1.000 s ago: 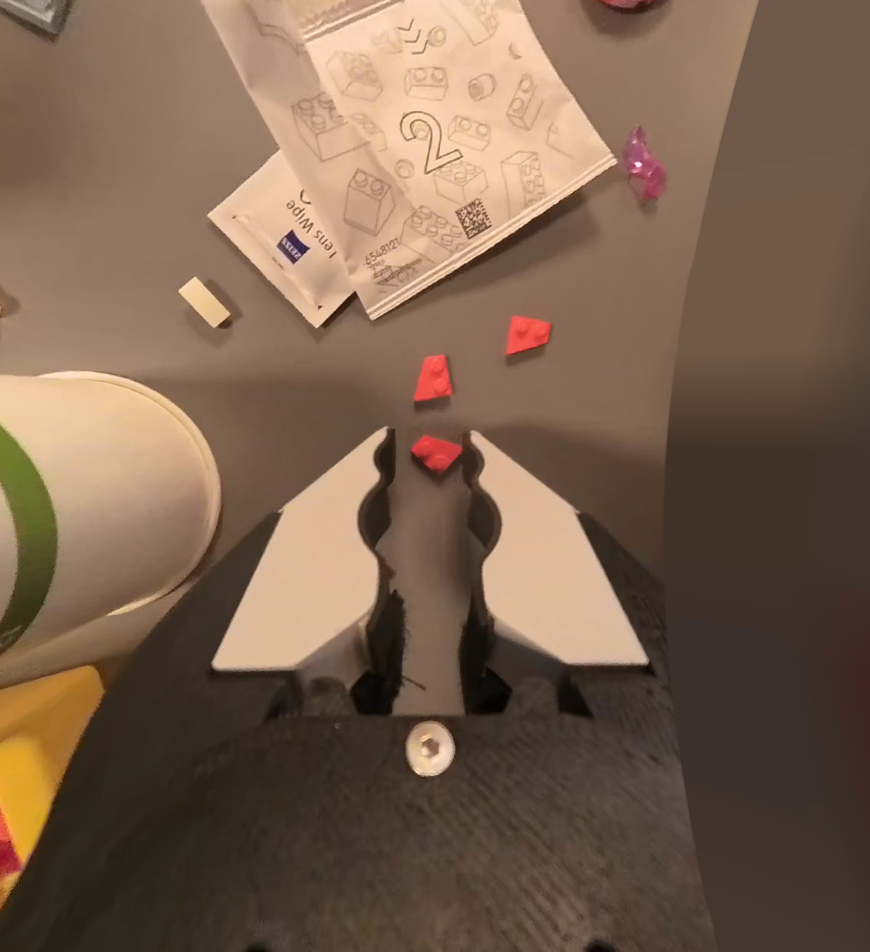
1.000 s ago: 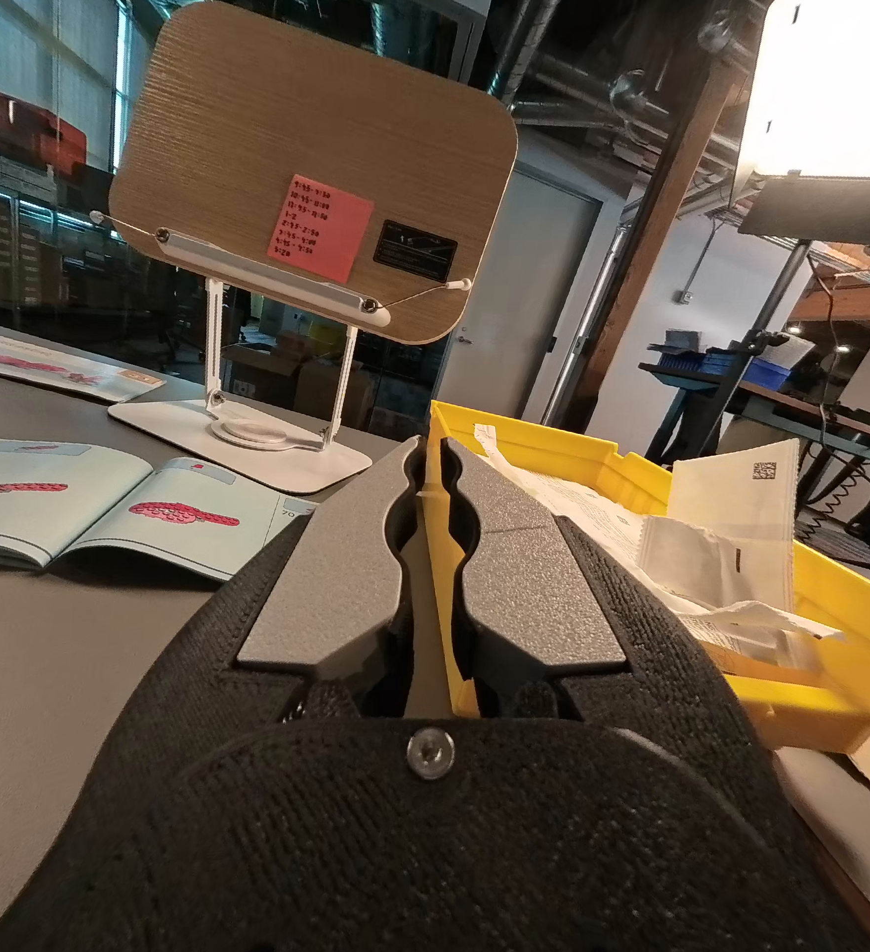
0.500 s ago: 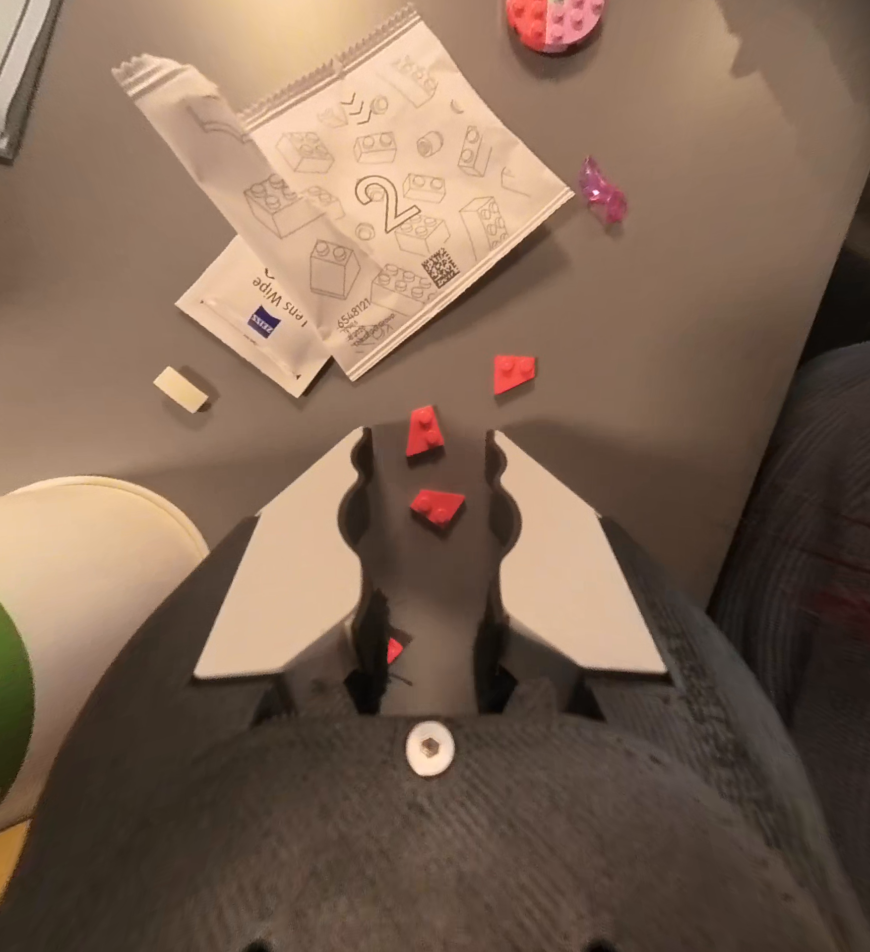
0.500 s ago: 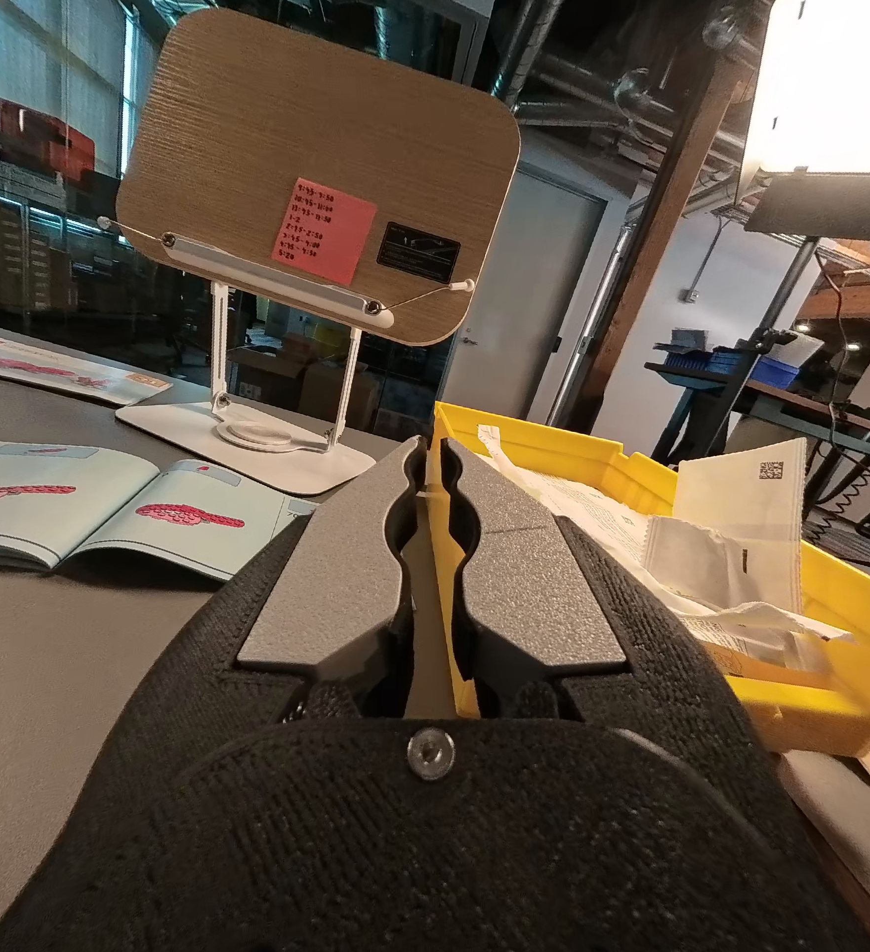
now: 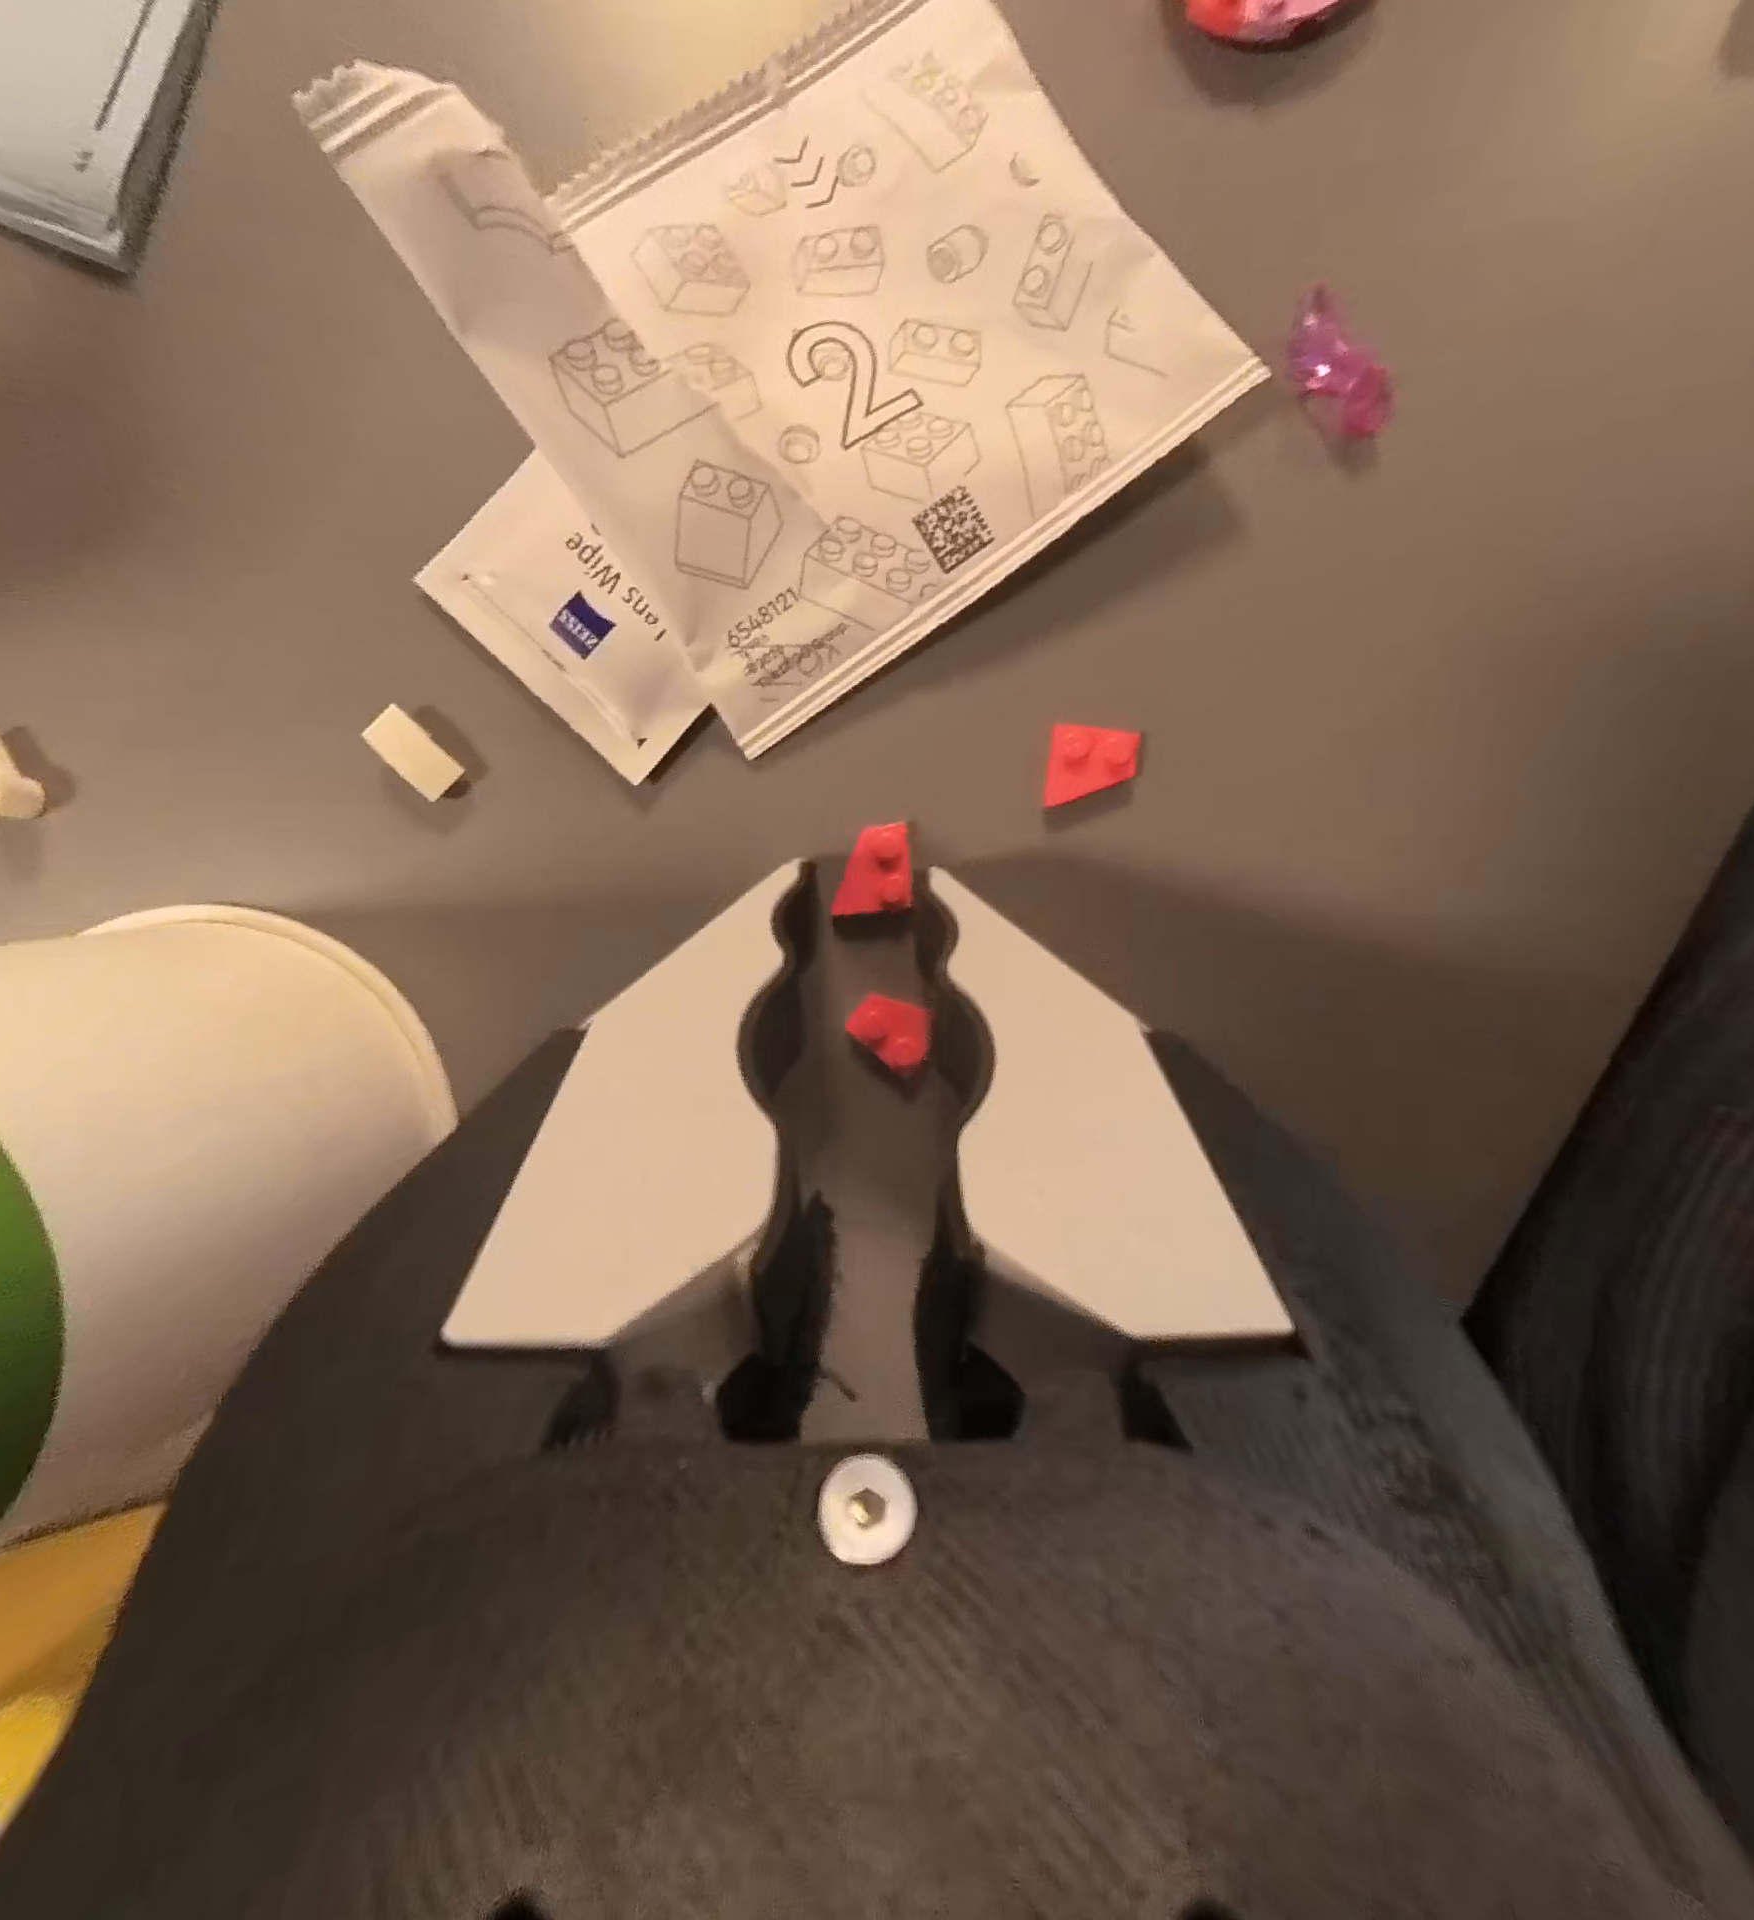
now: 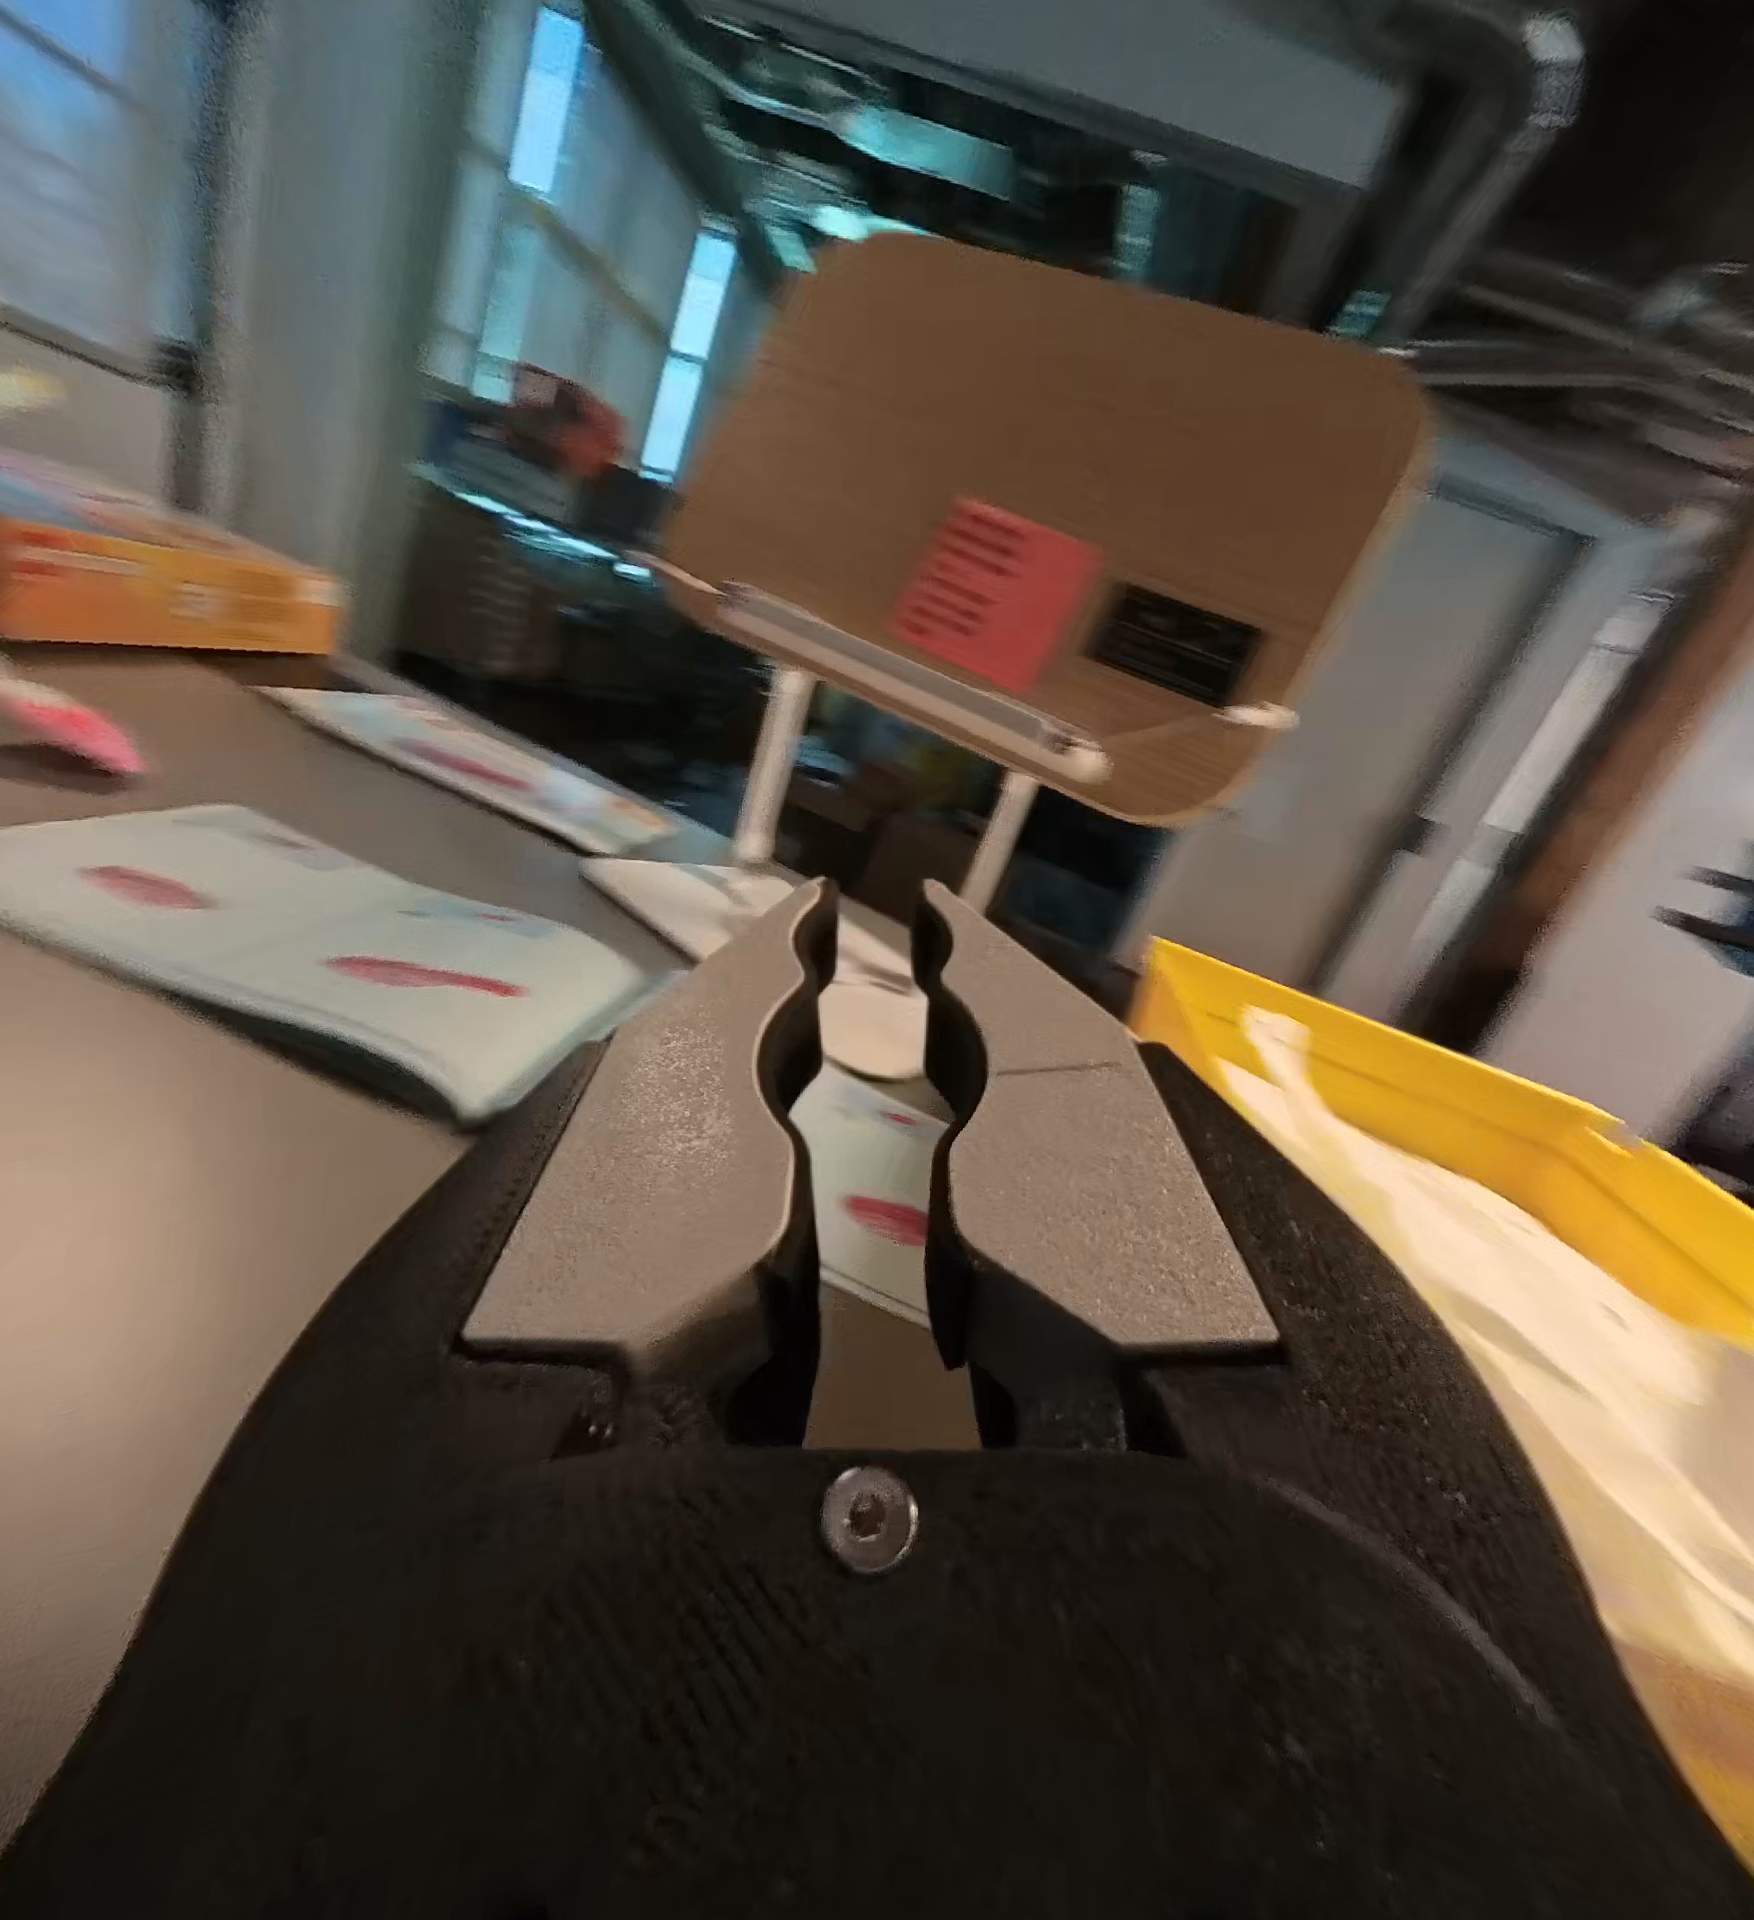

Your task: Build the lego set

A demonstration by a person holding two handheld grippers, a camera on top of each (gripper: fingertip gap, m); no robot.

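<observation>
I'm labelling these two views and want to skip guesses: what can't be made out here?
- Red and pink piece, left wrist view: cut off by the top edge.
- Paper cup, left wrist view: cut by the left edge.
- Booklet pages, right wrist view: motion blur.
- Yellow bin contents, right wrist view: blurred.

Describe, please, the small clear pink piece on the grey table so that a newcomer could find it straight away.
Start from the large white paper bag printed with brick drawings, lying on the grey table. Just beyond its right-hand corner lies the clear pink piece. It is translucent and lumpy, while the three red wedge plates nearer the left tool are flat, opaque and studded.
</observation>
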